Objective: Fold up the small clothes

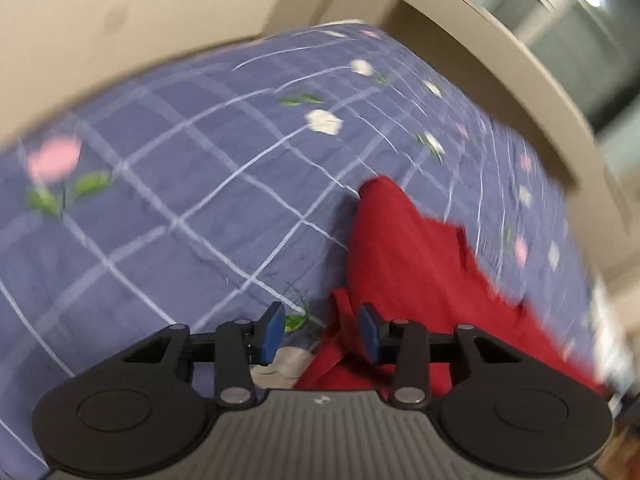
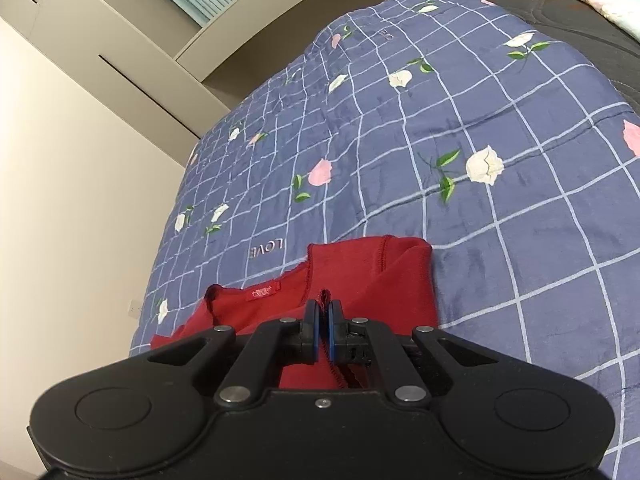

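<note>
1. Left wrist view, blurred: left gripper [image 1: 322, 332] has its jaws apart, holding nothing. The red garment [image 1: 404, 264] lies on the blanket [image 1: 168, 184], its edge under the right-hand finger. A beige wall [image 1: 120, 12] stands beyond.
2. Right wrist view: right gripper [image 2: 323, 330] is closed on a garment [image 2: 376, 276] edge. The label [image 2: 264, 291] faces up. The blanket [image 2: 480, 240] surrounds it; a wardrobe [image 2: 72, 140] is at left and a dark mattress [image 2: 560, 4] is beyond.

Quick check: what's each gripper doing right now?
Left gripper: open, holding nothing.
Right gripper: closed on an edge of the red garment.
</note>
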Tool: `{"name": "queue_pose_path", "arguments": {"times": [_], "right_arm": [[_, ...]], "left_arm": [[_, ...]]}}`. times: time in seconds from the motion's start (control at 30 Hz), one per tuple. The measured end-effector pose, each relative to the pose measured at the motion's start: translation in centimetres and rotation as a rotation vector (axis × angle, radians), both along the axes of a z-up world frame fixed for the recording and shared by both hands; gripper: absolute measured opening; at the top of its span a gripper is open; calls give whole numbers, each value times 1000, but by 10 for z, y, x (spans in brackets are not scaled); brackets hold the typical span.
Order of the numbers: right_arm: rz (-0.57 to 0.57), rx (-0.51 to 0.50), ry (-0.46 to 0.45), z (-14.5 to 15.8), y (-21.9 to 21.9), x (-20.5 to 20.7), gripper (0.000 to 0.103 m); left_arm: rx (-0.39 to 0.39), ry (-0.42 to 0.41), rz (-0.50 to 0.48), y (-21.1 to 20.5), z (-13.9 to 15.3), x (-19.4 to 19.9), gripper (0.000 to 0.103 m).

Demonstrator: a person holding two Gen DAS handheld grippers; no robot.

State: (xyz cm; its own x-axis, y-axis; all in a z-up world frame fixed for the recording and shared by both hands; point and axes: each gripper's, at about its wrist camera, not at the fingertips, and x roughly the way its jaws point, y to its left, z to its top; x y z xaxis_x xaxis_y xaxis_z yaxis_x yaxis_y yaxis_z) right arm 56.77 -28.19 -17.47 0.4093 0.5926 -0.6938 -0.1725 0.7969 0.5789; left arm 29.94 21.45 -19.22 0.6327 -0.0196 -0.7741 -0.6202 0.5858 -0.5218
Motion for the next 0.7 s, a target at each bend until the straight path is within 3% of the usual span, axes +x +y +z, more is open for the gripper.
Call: {"name": "queue_pose_path", "arguments": {"times": [0.1,0.17,0.23,0.3,0.43,0.7], "right_arm": [[5,-15,8,-5,2,-1,4],[-1,-19,15,-9,3,-2,4],[-9,-22,22,-13,2,-3,4],[-13,-26,26,-15,2,-3,4],[-17,-26,26,-17,2,-5,4],[-41,-24,46,-26,0,-7,3]], "left_arm": [[-136,-42,55,11,-13,-1,43],[-208,-39,87,15,-23,3,34],[-285,-44,148,23,-32,2,10],[-328,-67,190,24,-37,4,5],[-398,-139,285,24,-44,-3,3],[-458,-193,407,12,-59,-19,3]]}}
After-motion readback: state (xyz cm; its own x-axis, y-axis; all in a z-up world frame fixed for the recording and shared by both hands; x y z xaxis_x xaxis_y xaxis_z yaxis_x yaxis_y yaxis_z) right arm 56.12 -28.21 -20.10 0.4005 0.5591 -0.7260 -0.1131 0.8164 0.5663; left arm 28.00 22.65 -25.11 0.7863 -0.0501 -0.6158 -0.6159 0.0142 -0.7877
